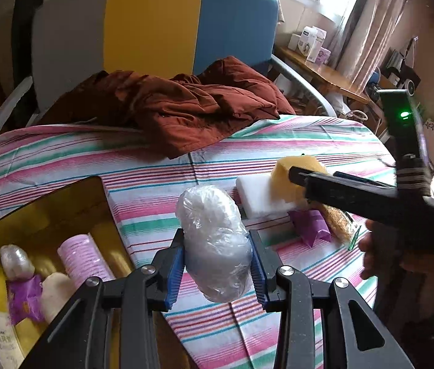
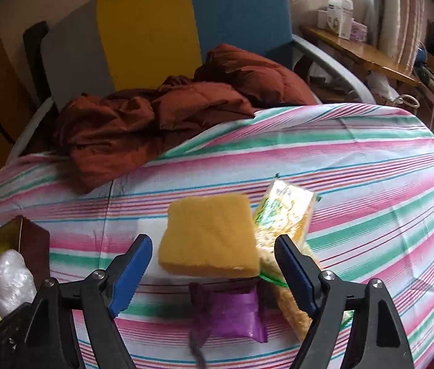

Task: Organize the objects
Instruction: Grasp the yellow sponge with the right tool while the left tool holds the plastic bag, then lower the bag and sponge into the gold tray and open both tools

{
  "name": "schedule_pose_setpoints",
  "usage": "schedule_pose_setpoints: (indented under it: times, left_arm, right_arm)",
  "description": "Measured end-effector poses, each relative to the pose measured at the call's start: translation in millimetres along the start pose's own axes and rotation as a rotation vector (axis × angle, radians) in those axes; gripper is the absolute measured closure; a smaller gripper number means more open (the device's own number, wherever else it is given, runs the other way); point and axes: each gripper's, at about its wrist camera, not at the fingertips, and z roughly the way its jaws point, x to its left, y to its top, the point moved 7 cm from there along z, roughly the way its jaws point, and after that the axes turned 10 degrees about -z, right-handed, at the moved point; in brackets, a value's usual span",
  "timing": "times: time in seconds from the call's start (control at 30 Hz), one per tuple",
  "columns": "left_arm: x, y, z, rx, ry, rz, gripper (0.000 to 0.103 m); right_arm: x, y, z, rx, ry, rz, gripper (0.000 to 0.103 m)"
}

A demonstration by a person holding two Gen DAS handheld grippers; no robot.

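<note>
Left gripper (image 1: pixel 218 272), raised above the bed (image 1: pixel 309 141) beside the gold box (image 1: pixel 72 196): fingers (image 1: pixel 175 272) clamped on a clear, crinkled plastic-wrapped bundle (image 1: pixel 215 243), held upright. Right gripper (image 2: pixel 214 272), angled down near the bed's right edge: fingers (image 2: pixel 134 272) apart, flanking a yellow sponge (image 2: pixel 210 236) lying on a white foam block (image 1: pixel 258 195); purple packet (image 2: pixel 232 313) just beside.

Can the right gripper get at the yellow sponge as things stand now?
Probably yes. The right gripper is open, the yellow sponge lies directly ahead between its fingers on top of the pile, and nothing covers it.
</note>
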Motion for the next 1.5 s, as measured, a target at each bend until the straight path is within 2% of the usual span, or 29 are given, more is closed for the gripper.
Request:
schedule_pose_setpoints:
  times: [0.13, 0.2, 0.3, 0.57, 0.87, 1.2, 1.5]
  left_arm:
    - [2, -3, 0, -0.004, 0.007, -0.008, 0.064]
    - [4, -4, 0, -0.002, 0.01, -0.022, 0.064]
    - [5, -8, -4, -0.007, 0.012, -0.027, 0.064]
    - [15, -15, -43, -0.073, 0.004, -0.045, 0.064]
    - [73, -33, -109, -0.163, 0.058, -0.126, 0.064]
    - [147, -72, -150, -0.214, 0.161, -0.207, 0.064]
    - [184, -100, -162, -0.223, 0.2, -0.248, 0.064]
  right_arm:
    - [3, -3, 7, 0.002, -0.03, -0.047, 0.023]
    - [4, -4, 10, 0.01, -0.016, -0.07, 0.039]
    - [3, -3, 6, -0.012, -0.017, -0.085, 0.043]
    - [15, 0, -30, -0.112, 0.06, -0.091, 0.043]
    - [75, -10, -74, -0.169, 0.156, -0.174, 0.043]
    - [149, -61, -115, -0.168, 0.289, -0.231, 0.043]
    - [220, -112, -131, -0.121, 0.346, -0.388, 0.041]
